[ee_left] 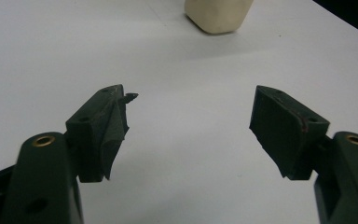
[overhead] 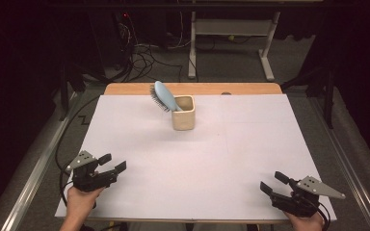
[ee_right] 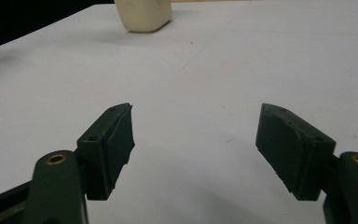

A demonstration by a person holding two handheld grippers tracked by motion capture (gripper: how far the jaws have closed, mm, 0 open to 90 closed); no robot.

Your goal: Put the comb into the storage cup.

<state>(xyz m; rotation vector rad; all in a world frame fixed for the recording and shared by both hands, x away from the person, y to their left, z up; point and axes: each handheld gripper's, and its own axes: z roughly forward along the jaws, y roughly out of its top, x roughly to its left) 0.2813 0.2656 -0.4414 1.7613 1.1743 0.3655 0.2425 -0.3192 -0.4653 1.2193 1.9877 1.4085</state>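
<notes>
- My left hand-held gripper [overhead: 112, 162] sits near the worktop's [overhead: 231, 159] near left corner, its jaws spread wide with nothing between them.
- In the left gripper view that same left hand-held gripper [ee_left: 193, 121] has bare white worktop [ee_left: 51, 56] showing in the gap between its two black pads.
- My right hand-held gripper [overhead: 273, 183] sits near the near right corner, jaws also wide apart and holding nothing.
- The right gripper view shows the right hand-held gripper [ee_right: 196, 137] with only worktop [ee_right: 261, 56] surface between its pads.
- My left hand [overhead: 80, 202] and my right hand [overhead: 308, 222] come in over the near edge, each wrapped around its own tool.
- A cream cup [overhead: 183, 113] stands upright toward the far edge, roughly midway between the left and right edges, well apart from both tools.
- A light blue hairbrush [overhead: 164, 96] stands in the cup, handle down inside it, head leaning out toward the far left, bristles facing the left edge.
- The lower part of the cup [ee_left: 218, 16] shows at the top of the left gripper view, and again as the cup [ee_right: 143, 15] at the top of the right gripper view.
</notes>
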